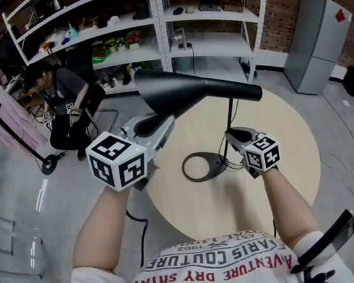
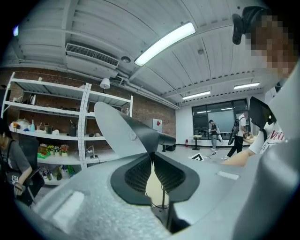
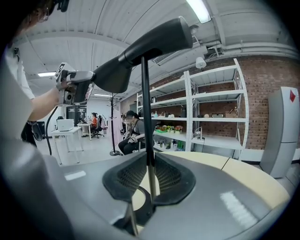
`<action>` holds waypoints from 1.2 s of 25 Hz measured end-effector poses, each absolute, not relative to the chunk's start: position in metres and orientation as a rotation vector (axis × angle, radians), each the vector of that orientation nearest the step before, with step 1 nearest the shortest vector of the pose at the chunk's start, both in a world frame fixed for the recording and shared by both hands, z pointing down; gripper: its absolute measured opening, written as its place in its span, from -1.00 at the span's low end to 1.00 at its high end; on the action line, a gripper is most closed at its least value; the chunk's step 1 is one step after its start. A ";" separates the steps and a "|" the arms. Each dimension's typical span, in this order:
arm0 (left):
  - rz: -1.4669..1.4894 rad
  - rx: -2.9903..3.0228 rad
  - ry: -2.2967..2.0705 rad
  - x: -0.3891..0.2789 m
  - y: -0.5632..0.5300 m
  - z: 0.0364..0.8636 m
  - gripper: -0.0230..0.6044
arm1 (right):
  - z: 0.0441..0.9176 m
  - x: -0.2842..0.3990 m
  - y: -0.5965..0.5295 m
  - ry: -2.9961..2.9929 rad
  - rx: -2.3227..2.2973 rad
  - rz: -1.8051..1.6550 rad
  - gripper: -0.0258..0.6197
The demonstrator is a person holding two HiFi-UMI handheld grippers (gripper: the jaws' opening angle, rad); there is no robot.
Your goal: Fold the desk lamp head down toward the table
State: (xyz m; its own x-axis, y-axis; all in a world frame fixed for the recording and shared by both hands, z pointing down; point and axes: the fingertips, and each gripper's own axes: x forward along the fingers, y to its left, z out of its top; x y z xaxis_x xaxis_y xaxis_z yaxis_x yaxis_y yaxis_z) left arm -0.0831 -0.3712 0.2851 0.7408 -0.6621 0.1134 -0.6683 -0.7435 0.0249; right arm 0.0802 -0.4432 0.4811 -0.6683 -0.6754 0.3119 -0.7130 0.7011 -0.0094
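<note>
While the right gripper [image 1: 231, 138] clamps the desk lamp's thin black stem [image 1: 231, 119] low down, just above the ring base [image 1: 200, 167], the left gripper [image 1: 161, 125] takes the cone-shaped lamp head [image 1: 183, 90] from the person's left side. From the left gripper view, its jaws stand nearly together. The tips are pinched on what appears to be the lower rim of the lamp head, though the pads partly hide the contact. The right gripper view shows the stem running upright between that gripper's ribbed pads [image 3: 169, 177], which close on it from both sides. The lamp stands on a round, pale wooden table [image 1: 287, 156]. Its head is raised above the tabletop and reaches leftward from the top of the stem, with the wide end toward the left gripper. Beyond the table, white metal shelves [image 1: 210, 21] line a brick wall, and a seated person [image 1: 62, 94] is near them on the left.
</note>
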 end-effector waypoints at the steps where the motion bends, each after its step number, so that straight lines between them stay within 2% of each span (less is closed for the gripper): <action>1: 0.144 2.867 -1.095 -0.083 -0.371 0.287 -0.83 | 0.481 0.080 -0.443 -2.627 1.100 0.190 -0.76; 30: 0.062 2.719 -0.996 -0.069 -0.372 0.350 -0.82 | 0.478 0.081 -0.443 -2.629 1.081 0.206 -0.75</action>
